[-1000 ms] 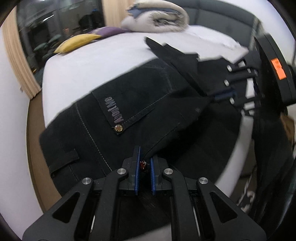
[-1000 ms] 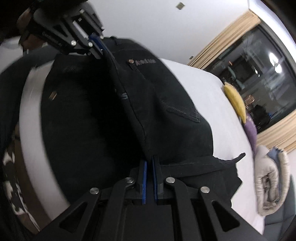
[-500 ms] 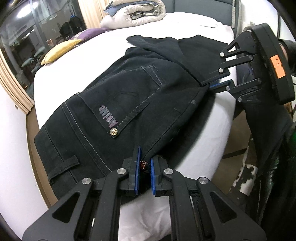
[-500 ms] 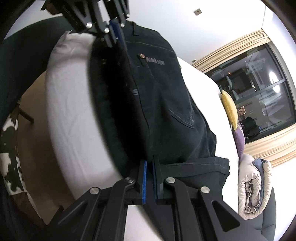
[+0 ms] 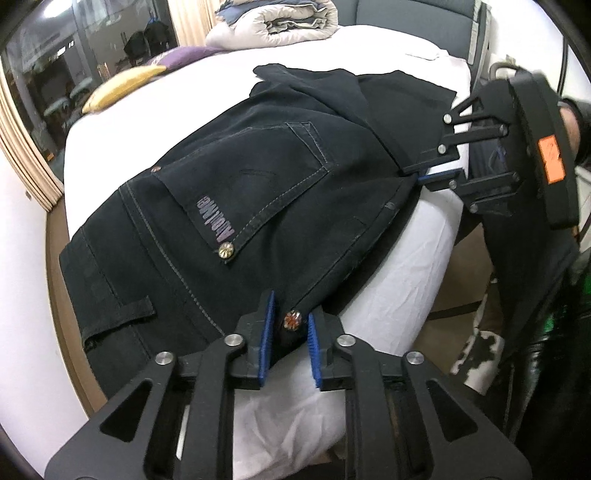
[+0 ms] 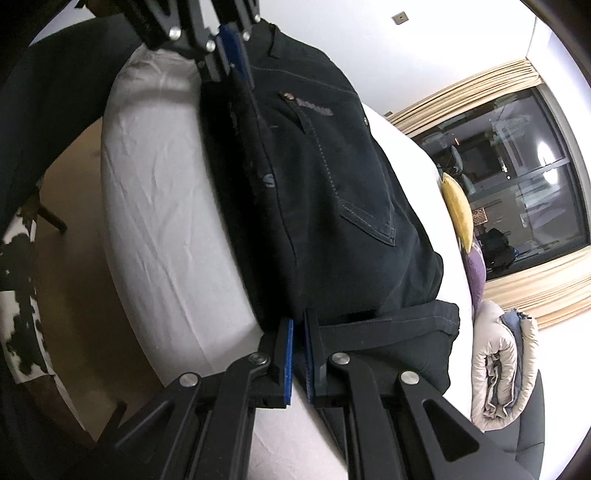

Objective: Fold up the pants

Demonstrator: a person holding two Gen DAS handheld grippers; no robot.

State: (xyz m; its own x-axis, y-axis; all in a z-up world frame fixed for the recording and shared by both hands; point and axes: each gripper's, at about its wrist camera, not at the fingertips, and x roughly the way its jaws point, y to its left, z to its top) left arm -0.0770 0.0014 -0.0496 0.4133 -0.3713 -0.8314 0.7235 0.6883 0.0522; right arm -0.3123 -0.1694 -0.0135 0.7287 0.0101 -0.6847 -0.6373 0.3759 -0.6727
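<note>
Black jeans lie flat on the white bed, folded lengthwise with a back pocket and logo facing up. My left gripper is at the waistband corner by a metal button; its jaws stand apart around the cloth. My right gripper holds the folded edge of the jeans farther along the leg, jaws close together on the fabric. The right gripper also shows in the left wrist view, and the left gripper in the right wrist view.
A rolled duvet and yellow and purple pillows lie at the far side of the bed. A dark window with beige curtains is beyond. A cow-patterned rug lies on the floor beside the bed edge.
The jeans came down from being held in the air to lying flat on the bed. My left jaws have parted from the waistband corner.
</note>
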